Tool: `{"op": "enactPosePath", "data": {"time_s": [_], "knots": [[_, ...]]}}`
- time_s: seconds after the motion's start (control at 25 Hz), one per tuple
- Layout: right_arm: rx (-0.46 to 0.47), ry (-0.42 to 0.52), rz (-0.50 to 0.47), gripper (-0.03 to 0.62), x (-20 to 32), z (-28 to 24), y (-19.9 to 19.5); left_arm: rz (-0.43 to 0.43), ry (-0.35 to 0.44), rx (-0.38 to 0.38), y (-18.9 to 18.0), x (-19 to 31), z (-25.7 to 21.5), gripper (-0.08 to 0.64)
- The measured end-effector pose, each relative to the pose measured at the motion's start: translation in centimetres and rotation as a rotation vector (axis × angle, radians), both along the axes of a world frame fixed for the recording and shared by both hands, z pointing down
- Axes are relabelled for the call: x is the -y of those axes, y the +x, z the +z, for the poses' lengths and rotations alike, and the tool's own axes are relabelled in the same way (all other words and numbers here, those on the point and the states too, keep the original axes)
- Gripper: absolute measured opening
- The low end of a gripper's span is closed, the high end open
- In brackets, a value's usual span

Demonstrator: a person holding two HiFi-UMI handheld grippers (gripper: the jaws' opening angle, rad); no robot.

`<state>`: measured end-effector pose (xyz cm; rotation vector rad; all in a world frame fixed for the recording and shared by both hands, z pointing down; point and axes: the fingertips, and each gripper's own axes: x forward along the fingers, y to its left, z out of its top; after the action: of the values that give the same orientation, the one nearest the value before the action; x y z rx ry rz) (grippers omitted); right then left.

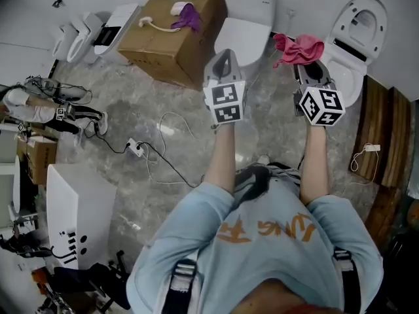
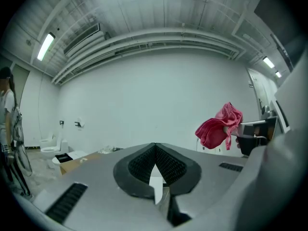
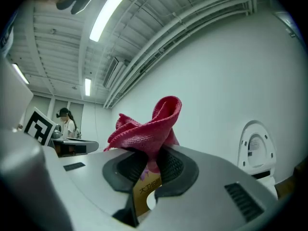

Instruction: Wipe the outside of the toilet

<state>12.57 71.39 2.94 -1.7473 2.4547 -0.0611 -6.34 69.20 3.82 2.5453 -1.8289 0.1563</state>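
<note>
With right gripper (image 3: 153,154) jaws clamped on pink cloth (image 3: 144,129) and left gripper (image 2: 155,150) jaws shut, empty, reach to the white toilet (image 1: 249,28) ahead beside the cardboard box (image 1: 173,41); press flat, wipe in overlapping strokes.

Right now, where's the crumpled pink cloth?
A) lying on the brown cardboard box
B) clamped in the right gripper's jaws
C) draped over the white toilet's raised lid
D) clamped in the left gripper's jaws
B: the right gripper view shows the right gripper shut on the crumpled pink cloth, while the left gripper has its jaws together on nothing.
</note>
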Motion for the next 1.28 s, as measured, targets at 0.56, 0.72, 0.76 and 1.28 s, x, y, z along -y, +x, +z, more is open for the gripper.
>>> {"op": "enactPosePath", "data": {"time_s": [0.56,0.72,0.76,1.28], "knots": [[0.081,-0.008,-0.063,0.074,4.6,0.8,2.4,-0.073,0.025,-0.009,0.0,2.5,-0.7,0.024],[0.065,-0.004,-0.132,0.074,4.6,0.4,1.7,-0.099,0.032,-0.04,-0.3,3.0,-1.4,0.023],[0.059,0.006,-0.144,0.074,4.8,0.0,1.6,-0.096,0.038,-0.04,-0.2,3.3,-1.8,0.023],[0.018,0.065,-0.19,0.074,7.3,-2.4,3.2,-0.05,0.142,-0.103,2.2,6.4,-5.7,0.023]]}}
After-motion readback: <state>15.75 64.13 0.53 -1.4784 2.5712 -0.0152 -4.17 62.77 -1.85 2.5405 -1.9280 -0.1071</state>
